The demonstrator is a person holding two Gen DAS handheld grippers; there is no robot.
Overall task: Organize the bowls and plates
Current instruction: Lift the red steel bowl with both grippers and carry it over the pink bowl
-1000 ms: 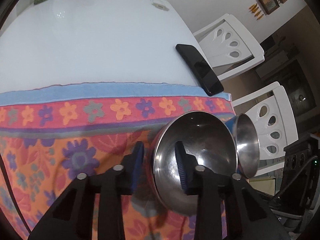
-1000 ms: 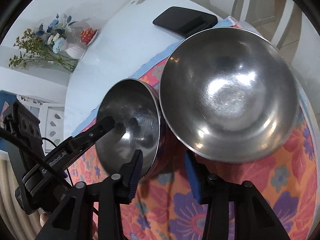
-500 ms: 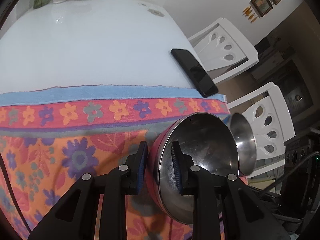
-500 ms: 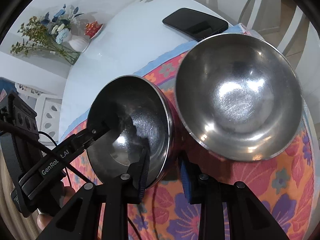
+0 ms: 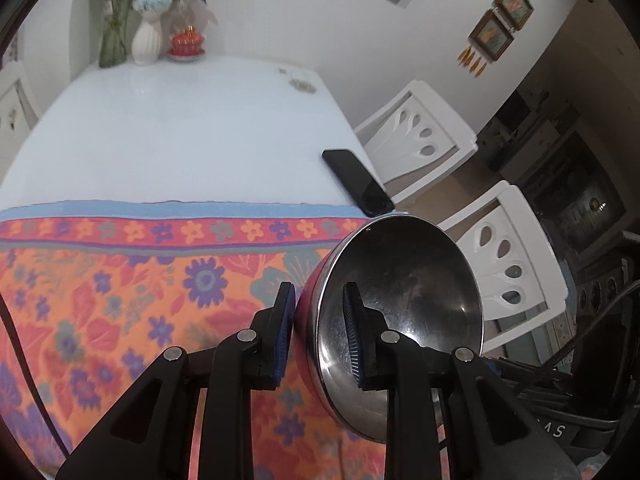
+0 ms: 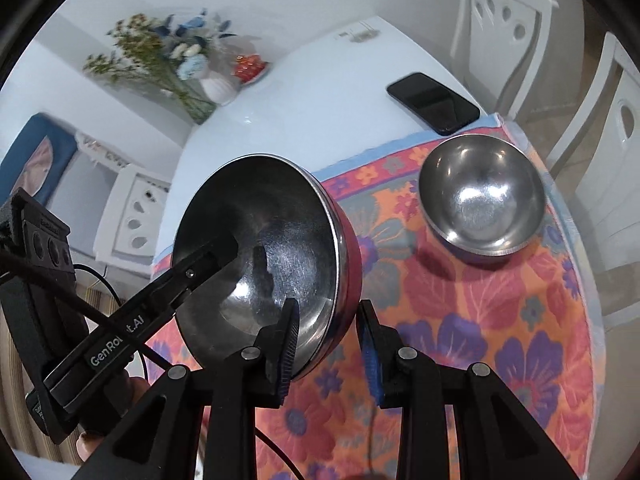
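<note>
A steel bowl with a red outside (image 5: 404, 300) hangs tilted above the floral cloth (image 5: 120, 280), held from two sides. My left gripper (image 5: 318, 332) is shut on its near rim, one pad inside and one on the red wall. In the right wrist view the same red bowl (image 6: 276, 248) sits with my right gripper (image 6: 328, 340) shut on its rim, and the left gripper's finger (image 6: 208, 256) reaches in from the left. A second, plain steel bowl (image 6: 480, 204) stands upright on the cloth (image 6: 500, 320) to the right, apart from both grippers.
A black phone (image 5: 358, 182) lies at the white table's right edge, just past the cloth. A vase of flowers (image 5: 146, 40) and a small red dish (image 5: 186, 42) stand at the far end. White chairs (image 5: 416, 136) line the right side.
Both grippers closed on the red bowl's rim and rose with it. The bowl has come up off the cloth and away from the steel bowl, which stays where it was.
</note>
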